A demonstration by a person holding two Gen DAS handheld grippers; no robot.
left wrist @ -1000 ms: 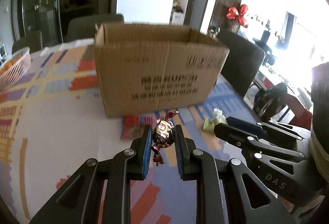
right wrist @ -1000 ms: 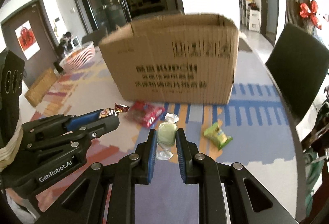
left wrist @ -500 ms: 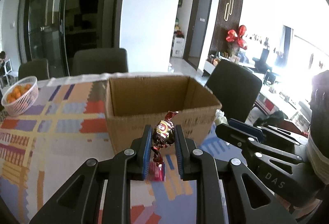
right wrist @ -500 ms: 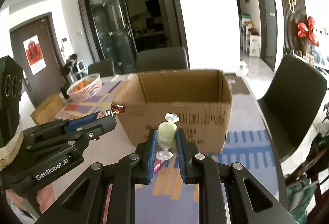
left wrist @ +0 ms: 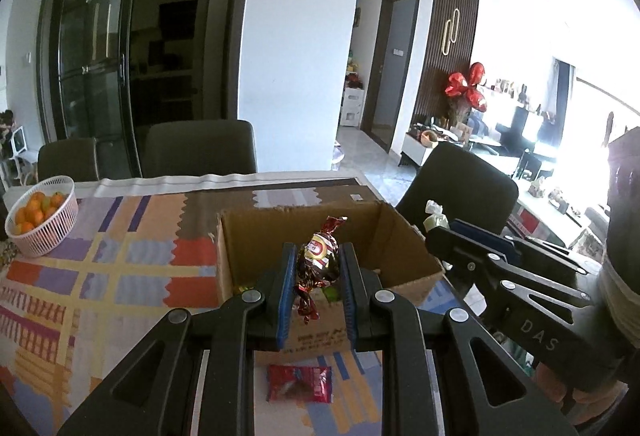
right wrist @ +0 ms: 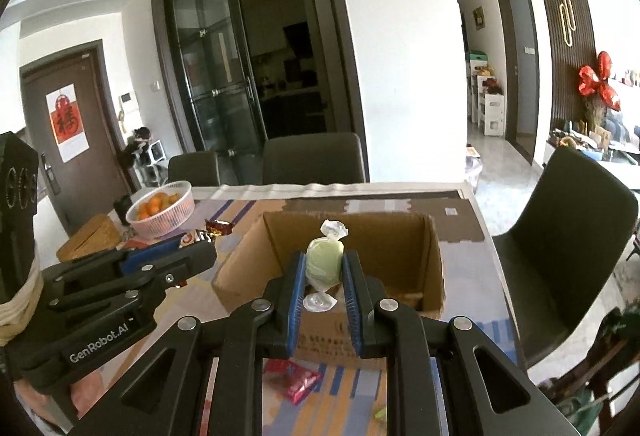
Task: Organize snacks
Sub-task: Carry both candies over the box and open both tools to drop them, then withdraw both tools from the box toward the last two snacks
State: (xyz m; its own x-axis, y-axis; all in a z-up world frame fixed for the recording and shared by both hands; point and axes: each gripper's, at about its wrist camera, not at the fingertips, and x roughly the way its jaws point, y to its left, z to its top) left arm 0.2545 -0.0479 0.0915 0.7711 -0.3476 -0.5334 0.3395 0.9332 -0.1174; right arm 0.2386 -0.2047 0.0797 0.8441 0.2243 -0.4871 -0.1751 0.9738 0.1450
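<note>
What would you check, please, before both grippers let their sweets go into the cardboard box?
1. Left gripper shut on the red-and-gold candy: ok.
2. Right gripper shut on the pale green candy: ok.
3. Cardboard box open at the top, flaps not in the way: ok.
4. Both candies directly over the opening rather than its near wall: cannot tell.
5. The two grippers apart from each other: ok.
6. Snacks left on the table: not ok, the red packet lies in front of the box.
</note>
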